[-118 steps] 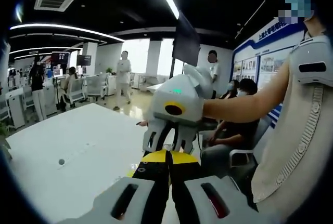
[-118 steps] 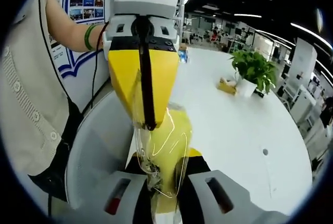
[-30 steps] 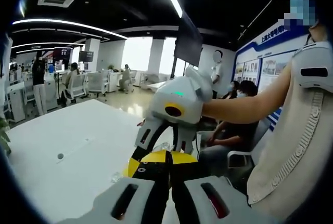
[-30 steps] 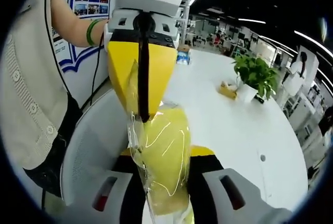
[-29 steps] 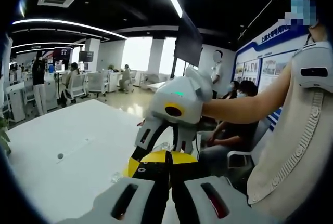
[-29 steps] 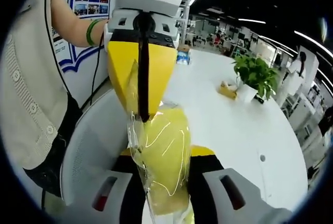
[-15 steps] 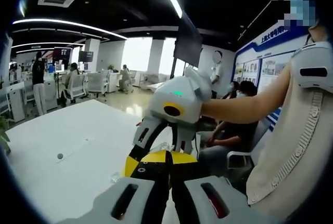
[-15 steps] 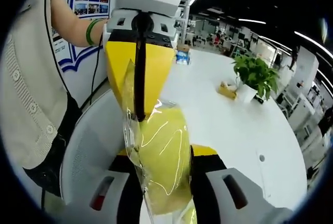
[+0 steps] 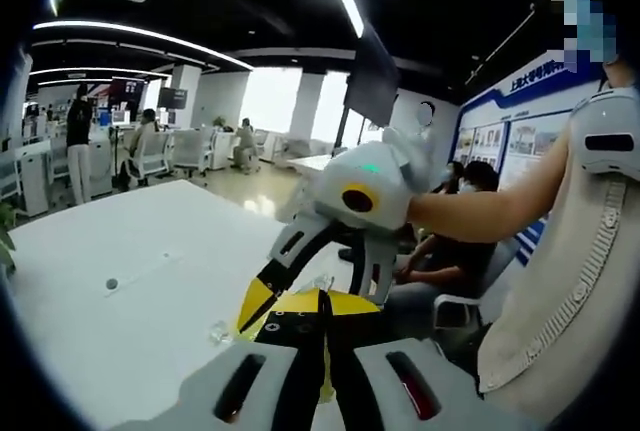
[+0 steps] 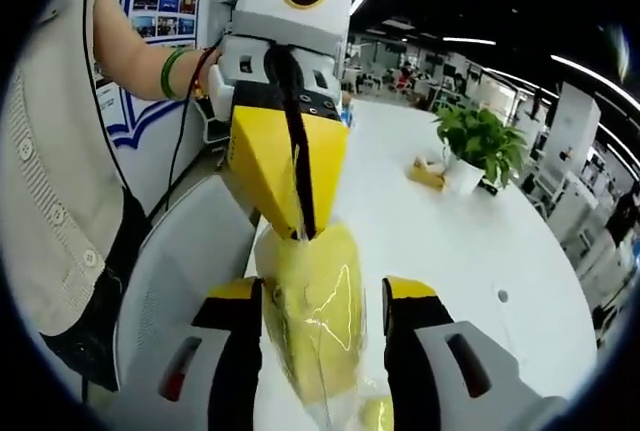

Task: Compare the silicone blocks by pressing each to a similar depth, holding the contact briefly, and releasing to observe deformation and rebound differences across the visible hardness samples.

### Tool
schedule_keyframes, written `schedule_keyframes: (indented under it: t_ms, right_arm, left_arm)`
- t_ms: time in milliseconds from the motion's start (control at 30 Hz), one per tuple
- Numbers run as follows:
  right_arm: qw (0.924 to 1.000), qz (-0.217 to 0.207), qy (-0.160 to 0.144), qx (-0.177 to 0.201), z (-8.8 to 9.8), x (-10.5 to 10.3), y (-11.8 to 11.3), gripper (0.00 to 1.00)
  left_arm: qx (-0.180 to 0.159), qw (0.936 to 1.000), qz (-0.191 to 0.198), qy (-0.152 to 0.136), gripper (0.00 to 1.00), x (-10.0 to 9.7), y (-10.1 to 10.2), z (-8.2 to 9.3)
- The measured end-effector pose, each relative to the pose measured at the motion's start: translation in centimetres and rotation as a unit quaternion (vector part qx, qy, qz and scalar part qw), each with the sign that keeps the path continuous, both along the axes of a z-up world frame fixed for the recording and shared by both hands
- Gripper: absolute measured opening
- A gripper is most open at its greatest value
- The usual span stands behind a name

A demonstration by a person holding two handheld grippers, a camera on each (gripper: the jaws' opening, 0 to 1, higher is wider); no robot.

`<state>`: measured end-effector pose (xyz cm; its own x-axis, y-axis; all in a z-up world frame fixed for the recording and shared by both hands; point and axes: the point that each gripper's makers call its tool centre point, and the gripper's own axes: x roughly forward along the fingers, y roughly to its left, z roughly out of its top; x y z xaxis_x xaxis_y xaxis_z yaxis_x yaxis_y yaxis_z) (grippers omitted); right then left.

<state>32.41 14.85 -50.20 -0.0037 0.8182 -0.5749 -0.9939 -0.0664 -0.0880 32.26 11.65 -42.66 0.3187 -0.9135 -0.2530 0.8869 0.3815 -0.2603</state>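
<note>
1. The yellow silicone block [image 10: 312,311], wrapped in clear film, is pinched at its top by the closed left gripper [image 10: 300,231], held above the white worktop [image 10: 450,241]
2. The right gripper [image 10: 325,336] fingers are spread either side, apparently released so rebound can be judged

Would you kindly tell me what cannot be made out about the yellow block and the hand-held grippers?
- Right gripper view: the wrapped yellow block's lower end is cut off by the bottom edge.
- Left gripper view: the left hand-held gripper's shut jaws hide most of the block.
- Right gripper view: whether the open right hand-held gripper touches the block is unclear.
</note>
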Motion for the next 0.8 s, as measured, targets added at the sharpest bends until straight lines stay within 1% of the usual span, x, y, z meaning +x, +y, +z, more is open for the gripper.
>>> schedule_keyframes:
  t_ms: [100, 133, 200, 267, 367, 400, 433, 467, 500, 567, 600, 667, 733, 767, 800]
  right_arm:
    - [0.9998, -0.020, 0.007, 0.008, -0.3, 0.1, -0.2, 0.50]
    - [0.9991, -0.034, 0.016, 0.019, -0.3, 0.1, -0.2, 0.52]
    - [0.9976, -0.057, 0.021, 0.033, -0.4, 0.2, -0.5, 0.58]
    - [0.9959, -0.079, 0.018, 0.040, -0.6, 0.6, -0.9, 0.62]
    - [0.9903, -0.123, 0.013, 0.063, -0.7, 1.1, -1.7, 0.68]
    - [0.9861, -0.145, 0.017, 0.079, -0.7, 1.2, -2.1, 0.71]
    - [0.9830, -0.160, 0.019, 0.087, -0.7, 1.3, -2.4, 0.73]
    - [0.9774, -0.183, 0.024, 0.102, -0.8, 1.5, -2.8, 0.77]
    - [0.9738, -0.196, 0.031, 0.112, -0.9, 1.4, -3.1, 0.80]
    - [0.9634, -0.227, 0.053, 0.132, -1.2, 1.1, -3.8, 0.86]
    - [0.9572, -0.245, 0.058, 0.144, -1.3, 0.9, -4.3, 0.88]
    - [0.9471, -0.275, 0.058, 0.155, -1.7, 0.8, -5.2, 0.90]
    - [0.9393, -0.301, 0.054, 0.156, -2.2, 0.7, -6.2, 0.91]
    - [0.9350, -0.313, 0.055, 0.158, -2.4, 0.6, -6.5, 0.91]
    - [0.9306, -0.323, 0.062, 0.161, -2.7, 0.1, -6.9, 0.91]
  left_arm:
    - [-0.001, 1.0000, 0.001, 0.006, 0.00, 0.3, 0.0, -0.4]
    - [0.000, 1.0000, 0.001, 0.009, 0.00, 0.4, 0.0, -0.6]
    - [0.000, 0.9999, 0.002, 0.012, 0.00, 0.6, 0.0, -1.1]
    - [-0.001, 0.9998, 0.004, 0.019, 0.00, 0.9, 0.0, -1.6]
    - [-0.004, 0.9994, 0.011, 0.031, 0.00, 1.4, 0.3, -2.5]
    - [-0.005, 0.9992, 0.015, 0.036, 0.00, 1.6, 0.4, -2.9]
    - [-0.006, 0.9990, 0.019, 0.040, 0.00, 1.8, 0.5, -3.1]
    - [-0.009, 0.9987, 0.022, 0.046, 0.00, 2.0, 0.7, -3.5]
    - [-0.010, 0.9984, 0.026, 0.050, 0.00, 2.2, 0.8, -3.8]
    - [-0.014, 0.9974, 0.036, 0.060, 0.00, 2.6, 1.2, -4.5]
    - [-0.017, 0.9969, 0.040, 0.066, 0.00, 2.8, 1.3, -4.8]
    - [-0.021, 0.9956, 0.047, 0.079, 0.00, 3.2, 1.8, -5.7]
    - [-0.027, 0.9934, 0.060, 0.094, 0.00, 3.7, 2.2, -6.6]
    - [-0.027, 0.9929, 0.063, 0.097, 0.00, 4.0, 2.5, -7.2]
    - [-0.028, 0.9923, 0.067, 0.100, 0.00, 4.3, 2.7, -7.6]
